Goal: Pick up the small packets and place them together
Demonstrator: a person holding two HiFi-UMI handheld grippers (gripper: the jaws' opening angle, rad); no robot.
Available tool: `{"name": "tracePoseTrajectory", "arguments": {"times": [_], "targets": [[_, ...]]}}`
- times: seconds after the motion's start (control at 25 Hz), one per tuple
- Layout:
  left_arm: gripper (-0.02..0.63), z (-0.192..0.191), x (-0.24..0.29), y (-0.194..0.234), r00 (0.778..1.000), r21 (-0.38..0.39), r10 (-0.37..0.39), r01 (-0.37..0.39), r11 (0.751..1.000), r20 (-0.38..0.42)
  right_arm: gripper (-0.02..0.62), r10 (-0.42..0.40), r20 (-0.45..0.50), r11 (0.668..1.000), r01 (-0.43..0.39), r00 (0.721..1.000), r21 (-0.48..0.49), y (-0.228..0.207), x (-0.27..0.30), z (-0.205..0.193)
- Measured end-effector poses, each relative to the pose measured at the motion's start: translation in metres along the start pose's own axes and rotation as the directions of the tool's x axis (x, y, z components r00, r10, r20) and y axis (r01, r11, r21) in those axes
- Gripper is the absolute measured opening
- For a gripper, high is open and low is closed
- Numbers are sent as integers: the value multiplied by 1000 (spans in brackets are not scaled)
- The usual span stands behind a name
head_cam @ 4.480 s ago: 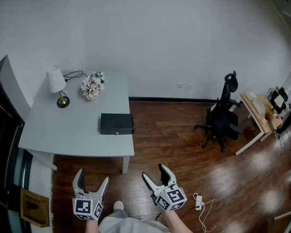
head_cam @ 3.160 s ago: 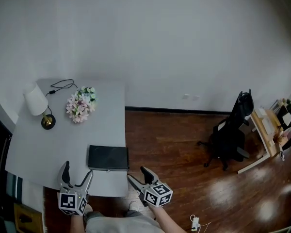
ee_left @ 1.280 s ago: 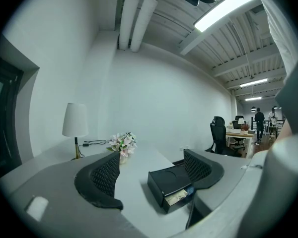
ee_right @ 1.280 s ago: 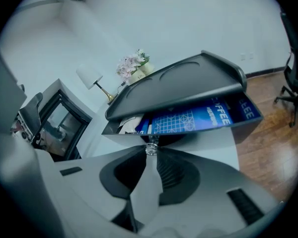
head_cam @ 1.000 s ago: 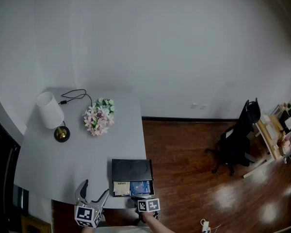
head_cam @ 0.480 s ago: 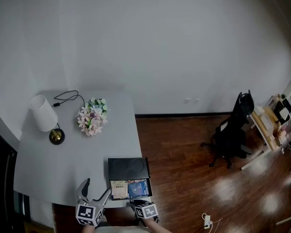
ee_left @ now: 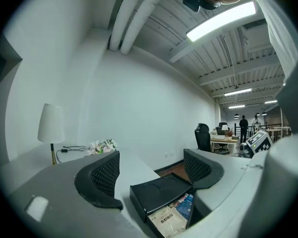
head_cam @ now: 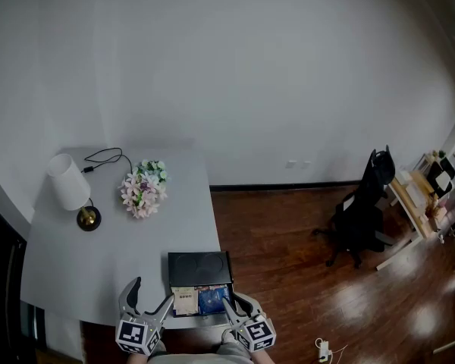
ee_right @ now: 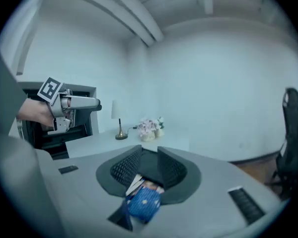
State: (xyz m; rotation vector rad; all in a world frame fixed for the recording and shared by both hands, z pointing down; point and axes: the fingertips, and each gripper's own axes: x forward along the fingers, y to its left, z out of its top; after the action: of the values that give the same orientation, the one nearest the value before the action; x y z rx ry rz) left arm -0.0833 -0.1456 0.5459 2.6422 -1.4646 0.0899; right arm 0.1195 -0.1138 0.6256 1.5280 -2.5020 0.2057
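Four things share the grey table [head_cam: 98, 264]: a white-shaded lamp [head_cam: 67, 190] at the far left, its black cable [head_cam: 102, 156] looping behind it, a bunch of pale flowers [head_cam: 142, 190] beside it, and a black box [head_cam: 199, 268] near the front right corner. The box's drawer [head_cam: 202, 315] is pulled out toward the person. To the right there is a dark wooden floor, with a black chair [head_cam: 360, 211] and a cluttered desk [head_cam: 415, 192] well apart from the table.

Two packets lie side by side in the drawer, a beige packet [head_cam: 185, 300] on the left and a blue packet [head_cam: 211, 299] on the right, touching or nearly so.

The left gripper [head_cam: 152, 290] hovers at the table's near edge, just left of the drawer. Its jaws stand wide apart with nothing gripped. In its own view, the box and both packets show through the gap, low and ahead, with the drawer wall before them.

The right gripper [head_cam: 239, 303] sits just right of the drawer's front corner, with the blue packet just beside its jaws. Its jaws have just been opening and stand at a narrow gap. In its own view, the two packets show low in that gap, but the pads do not press on them. The left gripper is visible off to the left there.
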Motion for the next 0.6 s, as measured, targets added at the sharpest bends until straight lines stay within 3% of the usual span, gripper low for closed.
{"name": "tracePoseTrajectory", "arguments": {"times": [0.08, 0.2, 0.28, 0.4, 0.48, 0.6], "targets": [[391, 14, 1, 0, 1000, 11, 2, -2, 1000, 29, 117, -4, 101, 997, 12, 995, -72, -7, -1, 43], [391, 34, 1, 2, 997, 22, 6, -7, 1000, 75, 129, 22, 230, 1000, -25, 973, 13, -16, 0, 89], [391, 44, 1, 4, 995, 35, 22, -26, 999, 97, 343, 19, 264, 998, -33, 964, 47, -21, 3, 106], [393, 48, 1, 14, 992, 57, 64, -70, 996, 106, 433, -1, 242, 997, 19, 970, -74, -23, 5, 117], [431, 46, 2, 20, 993, 33, 66, -69, 997, 100, 439, 8, 235, 990, 26, 972, -141, -21, 4, 123], [474, 45, 4, 23, 994, -19, 54, -52, 998, 94, 439, 51, 262, 987, -8, 964, -163, -15, 1, 134]]}}
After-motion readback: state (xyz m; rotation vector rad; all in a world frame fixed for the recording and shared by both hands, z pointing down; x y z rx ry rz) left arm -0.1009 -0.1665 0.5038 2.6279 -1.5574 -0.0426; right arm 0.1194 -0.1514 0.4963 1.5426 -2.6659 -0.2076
